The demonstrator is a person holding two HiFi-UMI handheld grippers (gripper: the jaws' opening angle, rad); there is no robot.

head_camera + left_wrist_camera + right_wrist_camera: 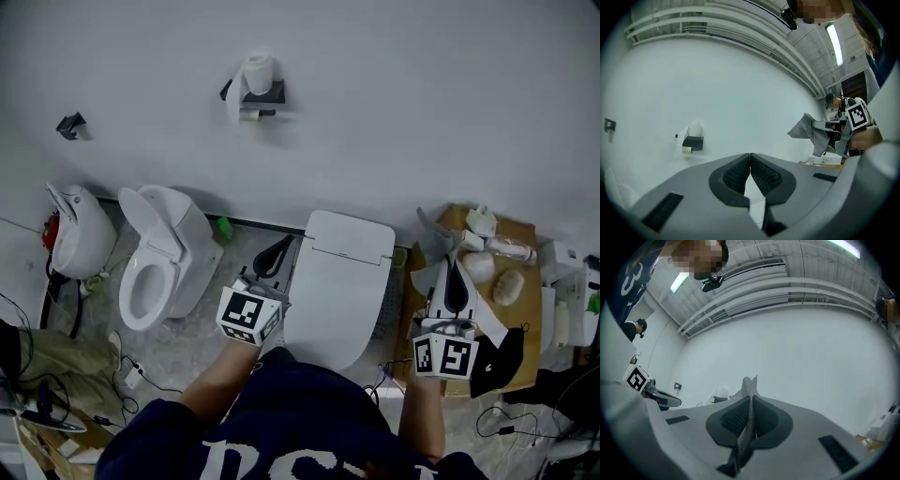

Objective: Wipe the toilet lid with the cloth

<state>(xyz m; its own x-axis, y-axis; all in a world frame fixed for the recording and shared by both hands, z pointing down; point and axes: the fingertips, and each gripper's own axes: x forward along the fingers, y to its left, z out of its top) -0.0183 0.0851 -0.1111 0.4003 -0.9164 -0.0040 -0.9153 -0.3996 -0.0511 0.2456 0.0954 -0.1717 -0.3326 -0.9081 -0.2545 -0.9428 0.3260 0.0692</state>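
Right gripper view: cloth (746, 432) runs lengthwise through right hand-held gripper (750, 398), tip forward.

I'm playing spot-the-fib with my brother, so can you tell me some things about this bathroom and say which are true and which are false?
1. The right gripper is shut on the cloth. True.
2. The left gripper holds a sponge. False: it is shut on nothing.
3. The toilet lid in the middle is closed. True.
4. The cloth lies flat on that lid. False: it is up in the right gripper, off to the lid's right.
5. The second toilet, to the left, has its lid down. False: its lid stands up.
6. A toilet paper roll is on the wall. True.
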